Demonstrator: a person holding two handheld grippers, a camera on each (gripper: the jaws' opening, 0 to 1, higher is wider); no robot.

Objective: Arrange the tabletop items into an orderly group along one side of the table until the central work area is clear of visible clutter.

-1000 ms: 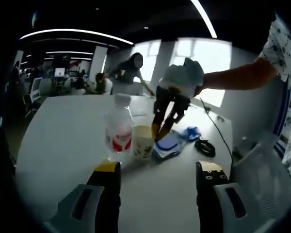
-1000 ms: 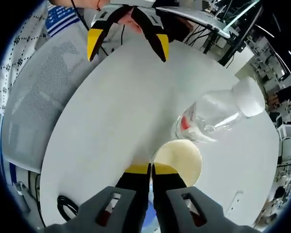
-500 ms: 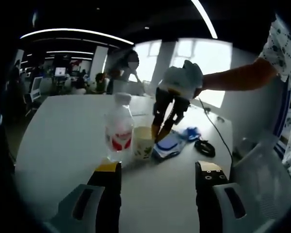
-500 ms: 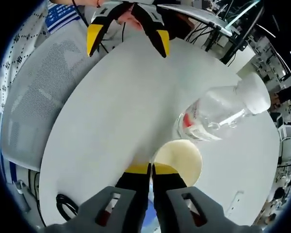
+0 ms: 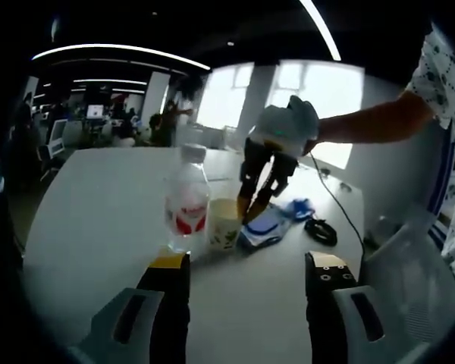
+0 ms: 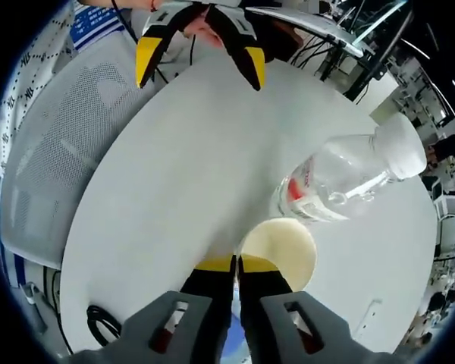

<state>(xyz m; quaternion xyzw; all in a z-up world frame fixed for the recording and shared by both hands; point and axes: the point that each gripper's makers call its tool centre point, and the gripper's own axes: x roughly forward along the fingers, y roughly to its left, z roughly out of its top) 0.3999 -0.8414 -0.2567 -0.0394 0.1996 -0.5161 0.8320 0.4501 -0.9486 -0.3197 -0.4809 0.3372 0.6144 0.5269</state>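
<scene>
A clear water bottle (image 5: 186, 201) with a red label and white cap stands mid-table beside a cream paper cup (image 5: 224, 222). Right of the cup lies a blue and white item (image 5: 269, 224). My left gripper (image 5: 248, 262) hovers open over the near table, short of the bottle and cup, nothing between its jaws. A gloved hand holds my right gripper (image 5: 246, 208) tips-down between cup and blue item. In the right gripper view, my right gripper (image 6: 235, 264) is shut beside the cup (image 6: 279, 250), bottle (image 6: 341, 178) behind, left gripper (image 6: 199, 61) open at the top.
A coiled black cable (image 5: 320, 230) lies right of the blue item, also seen as a cable (image 6: 106, 322) at the table edge. A grey mesh chair (image 6: 53, 152) stands against the white table (image 6: 189, 174). People and desks are far behind.
A person behind the table has walked off to the left. The right gripper view has shifted slightly; bottle, cup and both grippers keep their places.
</scene>
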